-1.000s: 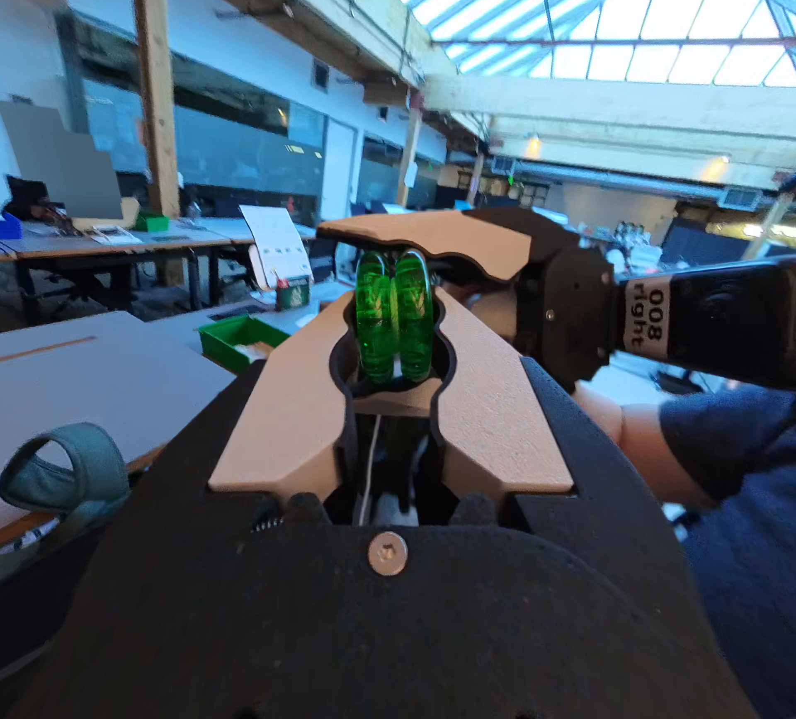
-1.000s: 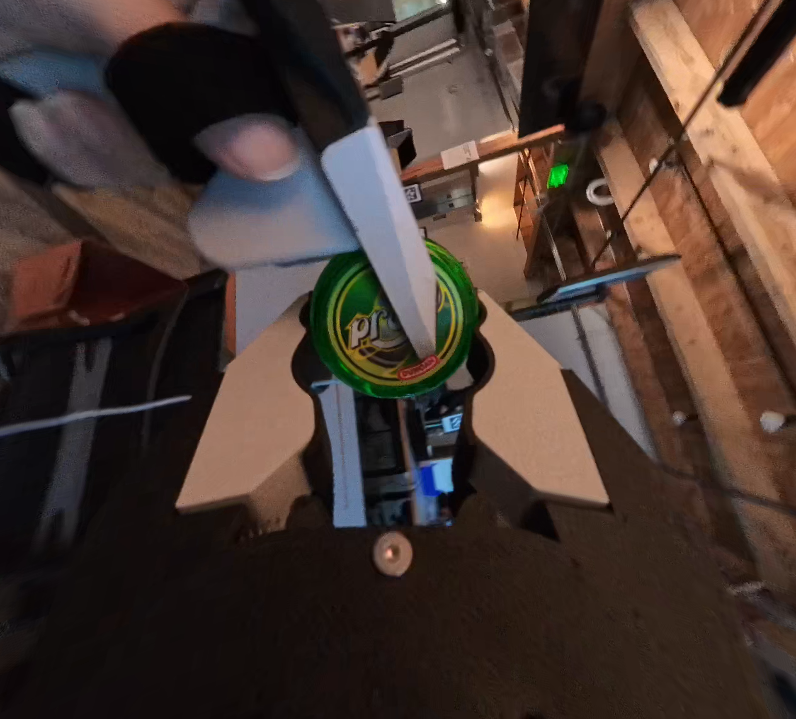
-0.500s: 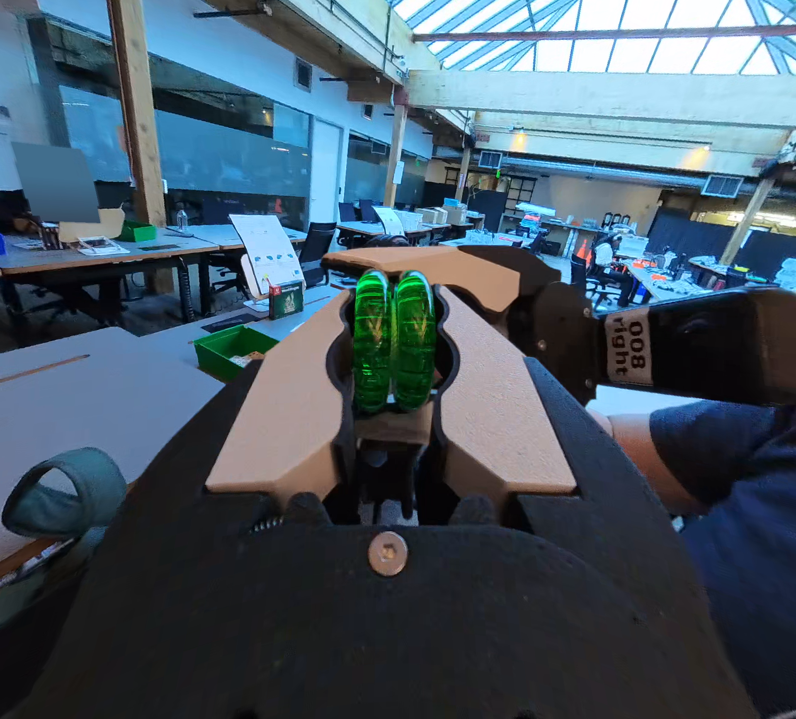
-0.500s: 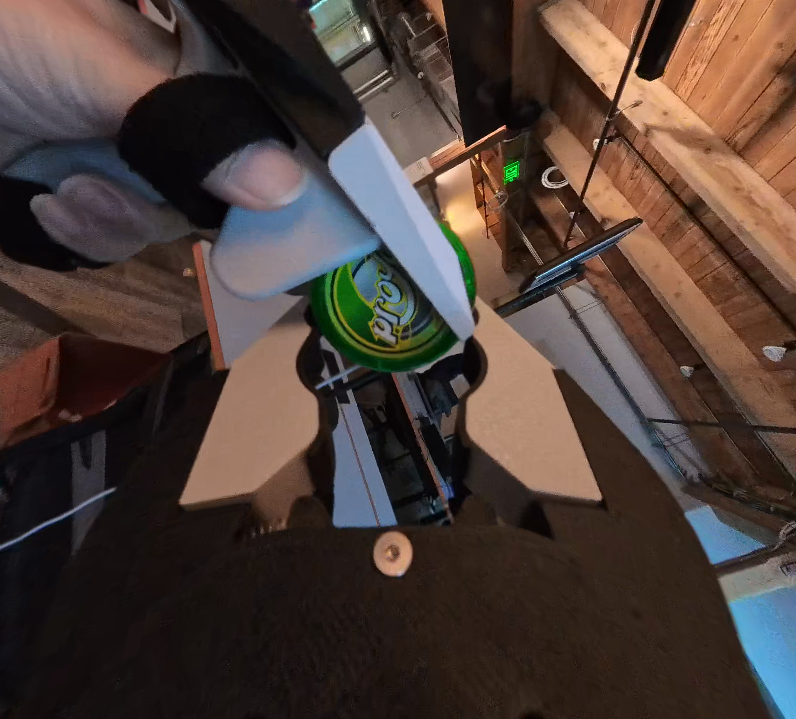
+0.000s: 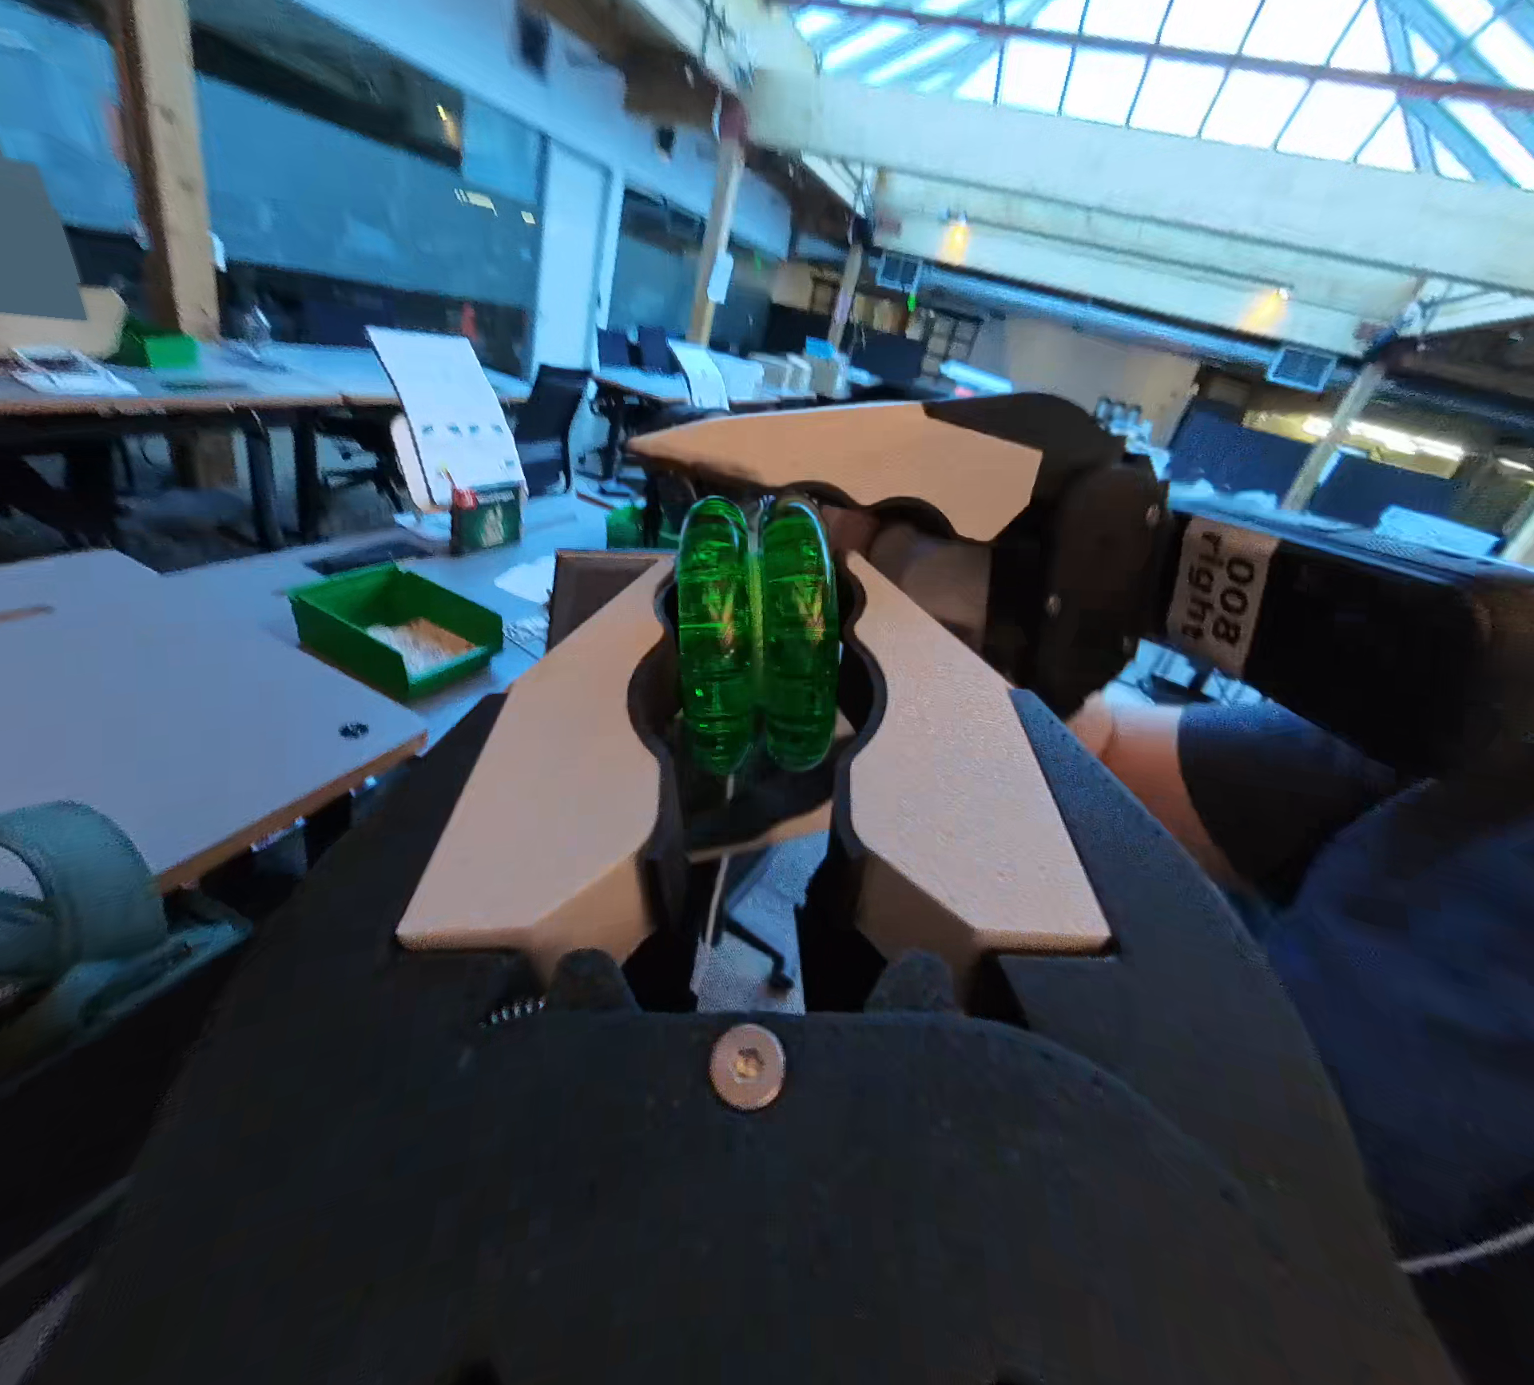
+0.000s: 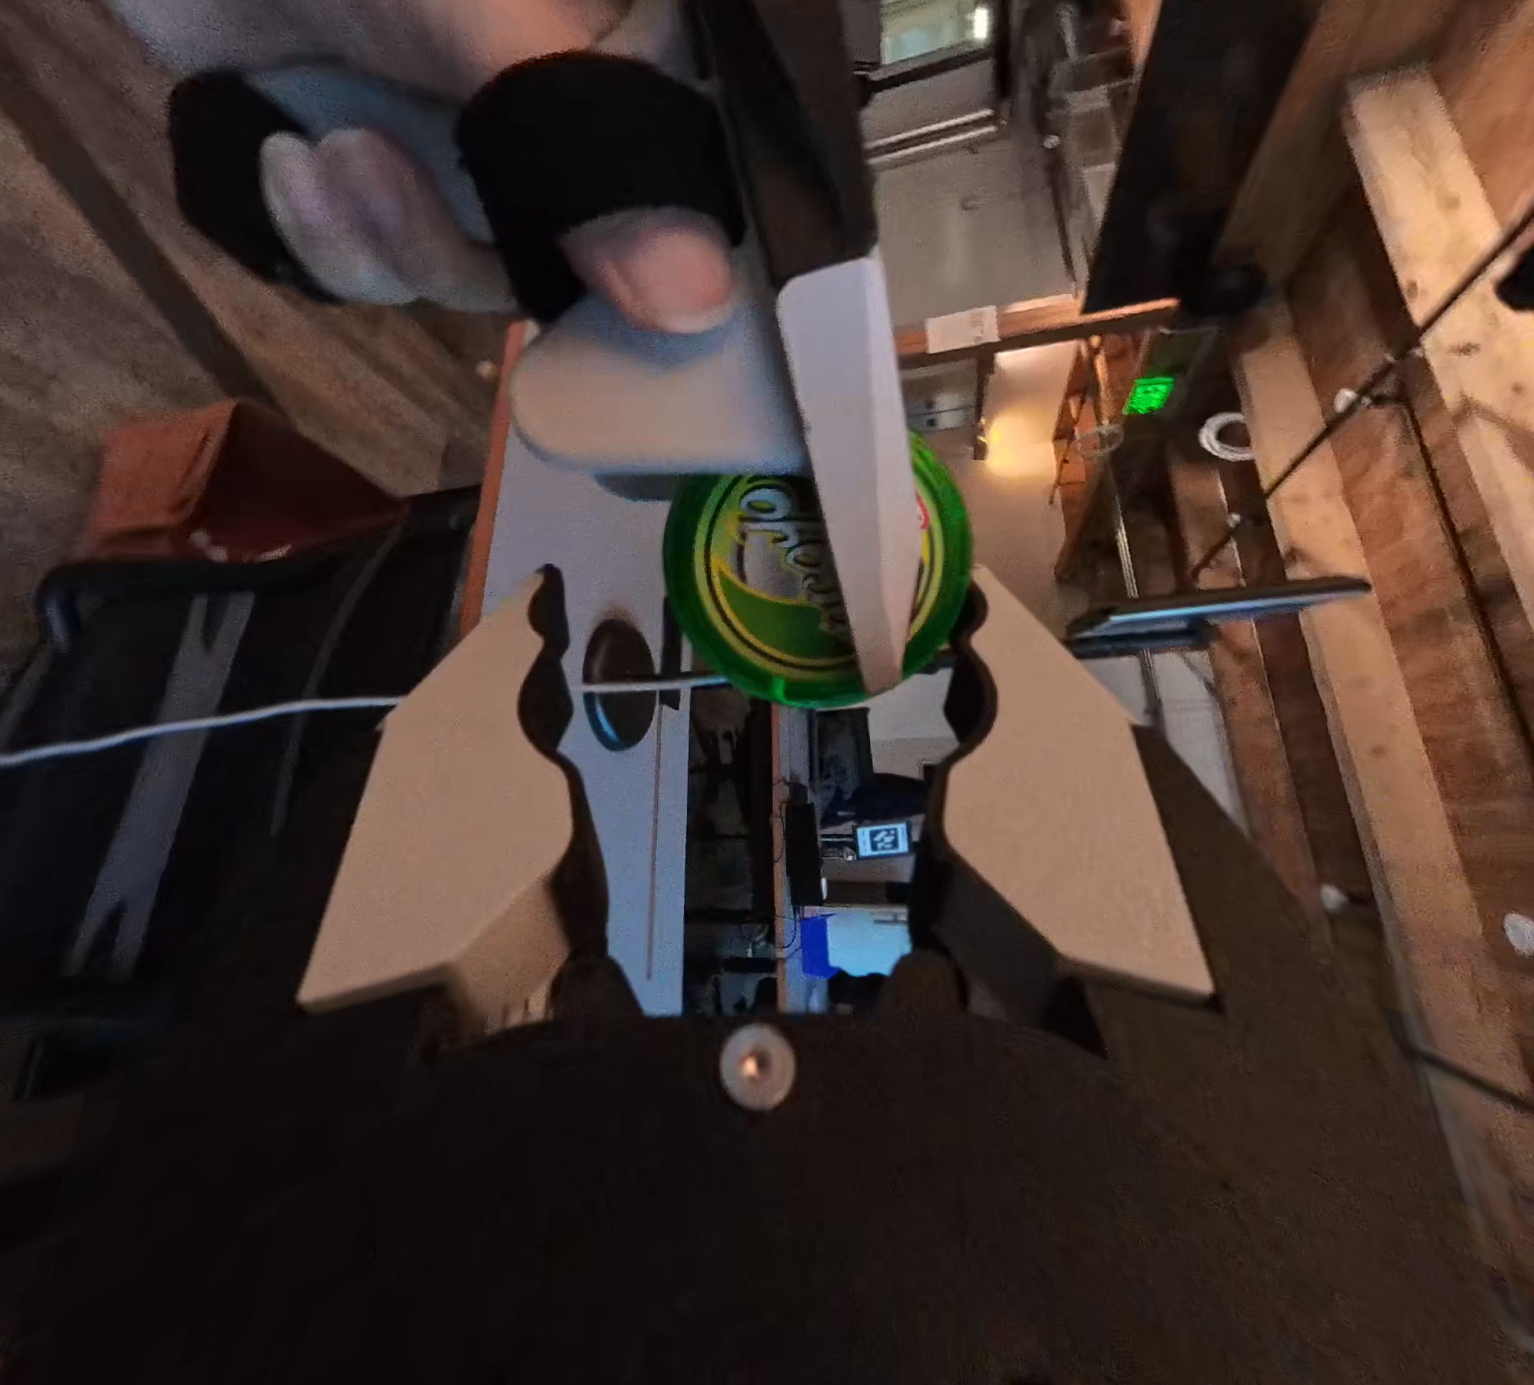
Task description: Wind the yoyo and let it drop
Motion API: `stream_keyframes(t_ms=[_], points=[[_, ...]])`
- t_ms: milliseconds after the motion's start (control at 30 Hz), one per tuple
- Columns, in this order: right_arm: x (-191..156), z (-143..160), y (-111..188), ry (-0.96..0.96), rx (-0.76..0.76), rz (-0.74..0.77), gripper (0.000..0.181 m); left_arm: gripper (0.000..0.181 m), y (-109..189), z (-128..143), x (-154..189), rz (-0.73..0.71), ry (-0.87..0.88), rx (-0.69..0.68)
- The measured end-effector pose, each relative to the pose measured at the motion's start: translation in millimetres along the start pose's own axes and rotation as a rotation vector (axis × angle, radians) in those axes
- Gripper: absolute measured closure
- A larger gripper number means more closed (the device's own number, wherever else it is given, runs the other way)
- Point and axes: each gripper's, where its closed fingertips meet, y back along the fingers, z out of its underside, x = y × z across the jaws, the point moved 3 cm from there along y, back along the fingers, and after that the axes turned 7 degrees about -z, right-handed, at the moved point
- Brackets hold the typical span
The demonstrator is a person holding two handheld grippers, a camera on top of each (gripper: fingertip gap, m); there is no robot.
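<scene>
Skylit office: one yoyo (image 5: 755, 640), two grippers

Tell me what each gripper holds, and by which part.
The left gripper clamps the green yoyo by its two flat faces. The right gripper is open around its rim, holding nothing.

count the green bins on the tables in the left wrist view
2 that I can make out. One open green bin sits on the near grey table, left of the yoyo. A second green bin sits on the far left table. Others may be hidden.
</scene>
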Motion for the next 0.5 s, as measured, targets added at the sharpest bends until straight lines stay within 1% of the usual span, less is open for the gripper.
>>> stream_keyframes(t_ms=[33,67,100,133,167,200,267,333,367,400,433,467,500], points=[[1,-4,-1,-0.050,0.015,0.055,0.093,0.148,0,1,1,-0.010,-0.018,0.004],[2,-8,-1,-0.090,0.036,0.104,0.103,0.148,-2,5,3,-0.023,-0.043,-0.005],[1,-7,-1,-0.114,0.024,0.122,0.103,0.149,-5,7,3,-0.053,-0.080,-0.011],[1,-5,-3,-0.132,0.007,0.145,0.108,0.149,-6,8,1,-0.098,-0.132,-0.013],[2,-2,-2,-0.110,-0.013,0.147,0.118,0.149,-7,11,0,-0.127,-0.176,-0.034],[-1,0,-2,-0.058,-0.017,0.089,0.118,0.149,-7,15,0,-0.133,-0.194,-0.067],[-5,3,3,0.103,-0.021,-0.022,0.118,0.148,-8,19,2,-0.080,-0.156,-0.124],[-8,1,9,0.374,0.008,-0.084,0.118,0.150,-7,20,8,0.015,-0.086,-0.170],[-12,1,11,0.506,0.013,-0.129,0.118,0.148,-8,21,10,0.055,-0.050,-0.209],[-14,2,11,0.582,-0.004,-0.164,0.118,0.146,-8,21,11,0.078,-0.026,-0.241],[-16,2,11,0.604,-0.026,-0.204,0.117,0.146,-8,24,10,0.090,-0.021,-0.277],[-19,1,9,0.580,-0.034,-0.229,0.117,0.149,-8,25,9,0.091,-0.035,-0.307],[-14,0,6,0.510,-0.054,-0.197,0.111,0.151,-7,24,7,0.071,-0.062,-0.304]])
